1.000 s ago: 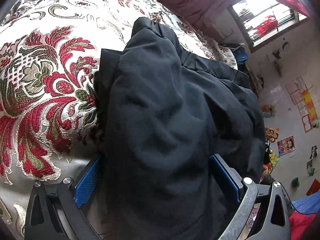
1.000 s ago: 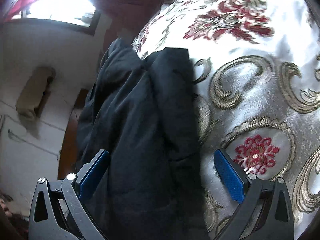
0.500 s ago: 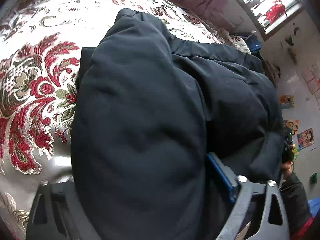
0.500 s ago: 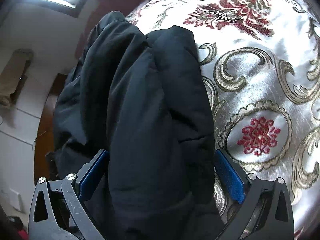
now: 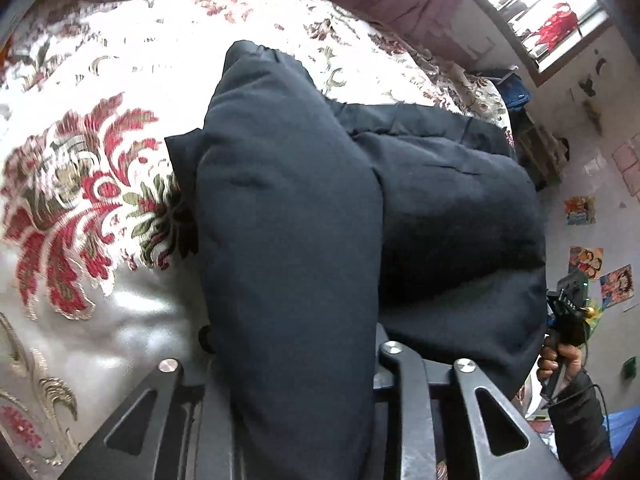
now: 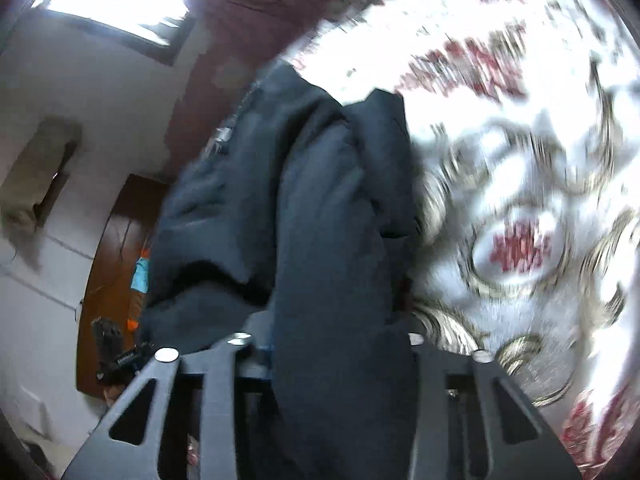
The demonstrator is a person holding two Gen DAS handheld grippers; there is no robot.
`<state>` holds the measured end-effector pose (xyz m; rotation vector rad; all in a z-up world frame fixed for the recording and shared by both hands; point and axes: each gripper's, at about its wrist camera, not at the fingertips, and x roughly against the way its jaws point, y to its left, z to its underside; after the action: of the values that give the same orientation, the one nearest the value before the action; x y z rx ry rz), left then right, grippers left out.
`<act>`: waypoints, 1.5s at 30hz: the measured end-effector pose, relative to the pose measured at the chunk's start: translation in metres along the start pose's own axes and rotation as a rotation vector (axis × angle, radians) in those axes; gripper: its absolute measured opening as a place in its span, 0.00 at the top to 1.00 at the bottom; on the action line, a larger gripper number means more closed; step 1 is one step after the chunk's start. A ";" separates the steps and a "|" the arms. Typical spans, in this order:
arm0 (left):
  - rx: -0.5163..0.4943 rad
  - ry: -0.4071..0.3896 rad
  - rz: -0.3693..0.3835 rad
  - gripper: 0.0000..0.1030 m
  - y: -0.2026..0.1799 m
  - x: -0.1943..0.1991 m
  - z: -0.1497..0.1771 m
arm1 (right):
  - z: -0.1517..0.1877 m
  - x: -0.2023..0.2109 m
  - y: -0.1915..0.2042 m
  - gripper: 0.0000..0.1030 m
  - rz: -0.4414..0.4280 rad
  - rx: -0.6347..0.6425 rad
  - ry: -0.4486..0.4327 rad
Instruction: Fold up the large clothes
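Observation:
A large dark navy padded jacket (image 5: 288,216) lies on a bed with a white, red and gold floral cover (image 5: 80,200). My left gripper (image 5: 292,344) is shut on a thick fold of the jacket; the cloth hides its pads. My right gripper (image 6: 332,340) is shut on another fold of the same jacket (image 6: 328,208), which rises between its jaws. The right gripper and the hand holding it also show at the right edge of the left wrist view (image 5: 568,320). The right wrist view is blurred by motion.
The bed cover (image 6: 520,160) spreads to the right in the right wrist view. A wooden door (image 6: 116,248) and white wall are at its left. A window (image 5: 548,28) and a wall with posters (image 5: 584,256) lie past the bed's far edge.
Both grippers were open around the jacket and have closed on folds of it. The jacket has bunched up and lifted, and both cameras have moved.

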<state>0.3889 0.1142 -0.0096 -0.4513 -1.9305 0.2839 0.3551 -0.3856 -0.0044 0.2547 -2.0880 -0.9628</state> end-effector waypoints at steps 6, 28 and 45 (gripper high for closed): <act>-0.016 -0.083 -0.002 0.82 -0.030 0.036 -0.012 | -0.022 0.054 0.055 0.80 -0.035 0.190 -0.148; -0.223 -0.181 0.039 0.81 -0.161 -0.019 -0.010 | 0.024 0.155 -0.105 0.69 0.231 0.078 -0.294; -0.173 -0.286 -0.238 0.13 -0.172 0.013 0.020 | 0.065 0.178 -0.021 0.02 0.600 0.410 -0.457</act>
<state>0.3353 -0.0342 0.0622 -0.2996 -2.2764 0.0262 0.1878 -0.4487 0.0603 -0.4122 -2.5432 -0.2353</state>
